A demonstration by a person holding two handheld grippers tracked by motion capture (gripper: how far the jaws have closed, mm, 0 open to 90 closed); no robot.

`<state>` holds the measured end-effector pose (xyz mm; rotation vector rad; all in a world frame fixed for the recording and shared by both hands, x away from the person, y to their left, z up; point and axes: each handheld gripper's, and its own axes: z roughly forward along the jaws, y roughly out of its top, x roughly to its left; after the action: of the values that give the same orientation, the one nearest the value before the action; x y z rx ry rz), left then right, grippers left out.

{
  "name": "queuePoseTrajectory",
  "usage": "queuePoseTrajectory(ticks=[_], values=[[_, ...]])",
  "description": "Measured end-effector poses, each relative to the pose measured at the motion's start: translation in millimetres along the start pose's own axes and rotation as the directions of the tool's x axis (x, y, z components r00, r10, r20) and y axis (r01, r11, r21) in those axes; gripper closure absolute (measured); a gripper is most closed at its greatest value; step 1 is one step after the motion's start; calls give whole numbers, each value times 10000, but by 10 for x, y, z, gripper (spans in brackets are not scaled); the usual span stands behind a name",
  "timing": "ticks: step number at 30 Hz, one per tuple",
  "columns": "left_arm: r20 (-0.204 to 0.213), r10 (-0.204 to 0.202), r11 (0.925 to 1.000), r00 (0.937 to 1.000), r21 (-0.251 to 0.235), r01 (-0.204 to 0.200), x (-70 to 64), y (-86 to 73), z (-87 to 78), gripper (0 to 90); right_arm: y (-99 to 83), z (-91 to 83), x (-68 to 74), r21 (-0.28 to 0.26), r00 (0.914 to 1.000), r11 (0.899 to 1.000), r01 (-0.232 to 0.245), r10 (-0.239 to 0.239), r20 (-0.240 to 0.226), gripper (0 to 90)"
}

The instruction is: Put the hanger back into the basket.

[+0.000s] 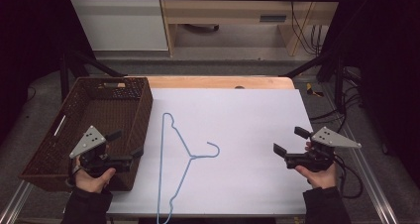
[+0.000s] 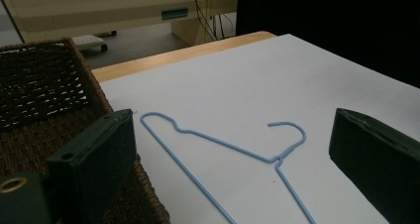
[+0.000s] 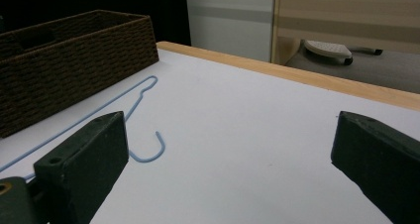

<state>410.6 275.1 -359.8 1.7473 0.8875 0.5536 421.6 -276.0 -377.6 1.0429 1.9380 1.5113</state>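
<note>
Writing we can read nowhere; the hanger, the basket and both grippers carry no legible label. We see the blue wire hanger lying flat on the white table sheet, just beside the basket's right wall, its hook pointing toward three o'clock. From the left gripper, held over the basket's near right corner, the hanger lies at about three o'clock, near but apart. From the right gripper it lies at nine o'clock, well apart. We find both grippers spread wide, their jaws holding and touching nothing, each raised in a hand above the surface.
</note>
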Motion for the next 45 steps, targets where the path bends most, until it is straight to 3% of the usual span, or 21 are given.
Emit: queuePoseTrajectory(ticks=[16,26,34,35,36,38,39,41,45], values=[[455,240,9986,9987,466,-261,-323,77,181,72,12,35,52,112,10000,9999,49,-48,-81,20],[727,497,9875,9961,1455,-599,-543,-5,433,102,28,65,116,245,9998,9996,108,-105,-140,21],[1020,586,9651,9931,2487,-824,-675,-119,642,158,19,90,130,325,9998,9993,169,-165,-135,20],[1142,628,9572,9915,2745,-922,-704,-149,692,181,15,95,132,374,9997,9991,207,-201,-156,21],[1142,628,9572,9915,2745,-922,-704,-149,692,194,15,95,132,374,9997,9991,207,-201,-156,21],[1216,654,9496,9904,2974,-992,-732,-176,734,208,10,110,143,414,9997,9990,188,-182,-153,20],[1284,663,9409,9895,3222,-1049,-750,-196,775,210,9,116,149,431,9998,9990,152,-145,-163,20],[1305,637,9372,9894,3330,-1042,-758,-207,797,216,7,121,152,465,9998,9988,167,-160,-154,21],[1326,473,9171,9900,3870,-956,-778,-243,910,251,-7,149,166,589,9995,9979,255,-245,-173,20]])
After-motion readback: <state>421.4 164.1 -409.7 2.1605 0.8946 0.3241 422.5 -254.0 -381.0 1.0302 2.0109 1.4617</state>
